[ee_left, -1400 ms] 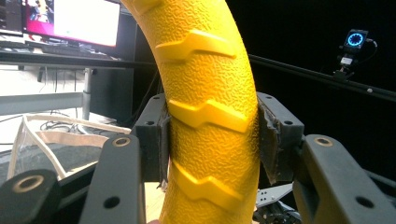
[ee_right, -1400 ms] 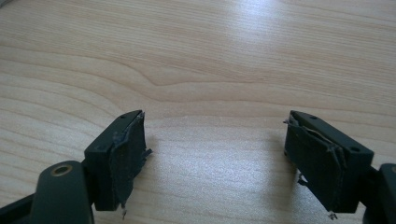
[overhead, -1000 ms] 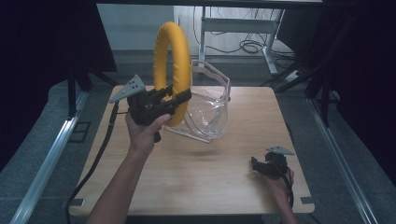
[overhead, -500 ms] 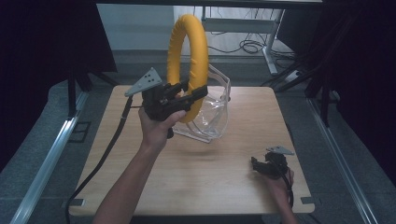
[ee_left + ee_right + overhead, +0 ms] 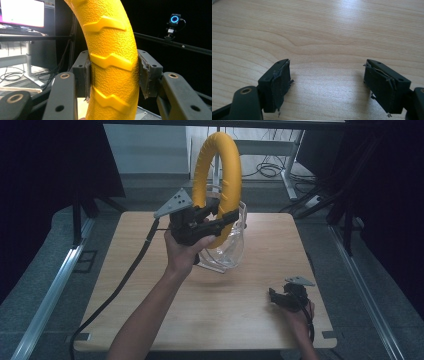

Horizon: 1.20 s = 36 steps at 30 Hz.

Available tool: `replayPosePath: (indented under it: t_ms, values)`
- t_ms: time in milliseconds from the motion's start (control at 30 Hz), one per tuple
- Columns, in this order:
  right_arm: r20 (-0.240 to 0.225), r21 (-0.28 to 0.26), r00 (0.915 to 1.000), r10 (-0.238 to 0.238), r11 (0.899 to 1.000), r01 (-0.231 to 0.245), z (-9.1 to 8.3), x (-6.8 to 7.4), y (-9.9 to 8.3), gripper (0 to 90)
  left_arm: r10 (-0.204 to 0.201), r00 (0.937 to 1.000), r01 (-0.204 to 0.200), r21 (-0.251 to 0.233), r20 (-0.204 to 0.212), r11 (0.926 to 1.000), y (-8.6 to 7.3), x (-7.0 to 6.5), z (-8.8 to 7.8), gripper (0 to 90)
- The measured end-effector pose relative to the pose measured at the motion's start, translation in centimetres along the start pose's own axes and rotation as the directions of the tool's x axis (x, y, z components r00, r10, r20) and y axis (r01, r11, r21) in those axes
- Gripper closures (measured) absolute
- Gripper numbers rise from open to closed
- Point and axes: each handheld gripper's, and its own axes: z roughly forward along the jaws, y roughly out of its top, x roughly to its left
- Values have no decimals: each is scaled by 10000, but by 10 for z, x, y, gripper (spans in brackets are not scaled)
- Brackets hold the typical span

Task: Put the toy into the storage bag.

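Yellow ring (image 5: 112, 62) btwn left claw (image 5: 113, 72) pads

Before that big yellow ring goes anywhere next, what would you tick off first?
1. Grip on the textured yellow plastic ring: ok, the left gripper has both pads pressed against its sides.
2. Ring lifted off the wooden table: ok, held upright in the air.
3. Ring free of the clear plastic container: cannot tell, its lower arc overlaps the container in the high view.
4. Right gripper out of the way: ok, open and empty, low over bare table near the front right corner.
5. Left gripper's cable free: ok, it trails off the table's left front.
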Motion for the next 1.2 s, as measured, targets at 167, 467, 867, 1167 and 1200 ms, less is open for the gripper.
replayPosePath:
  t_ms: [167,467,867,1167,1200]
  values:
    - [24,-11,10000,-11,10000,11,0,0,0,219,-78,10000,77,194,50,9998,-2,2,13,514]
    - [28,-32,10000,-48,10000,48,0,0,0,221,-252,9995,247,288,194,9993,-7,2,30,514]
    - [34,-32,10000,-59,10000,59,0,0,0,221,-446,9989,437,579,141,9974,-28,18,52,513]
    - [33,-31,10000,-46,10000,47,0,0,0,223,-856,9963,856,830,-29,9929,-42,33,59,513]
    - [34,-32,10000,-50,10000,50,0,0,0,224,-859,9963,859,866,-49,9925,-44,34,60,513]
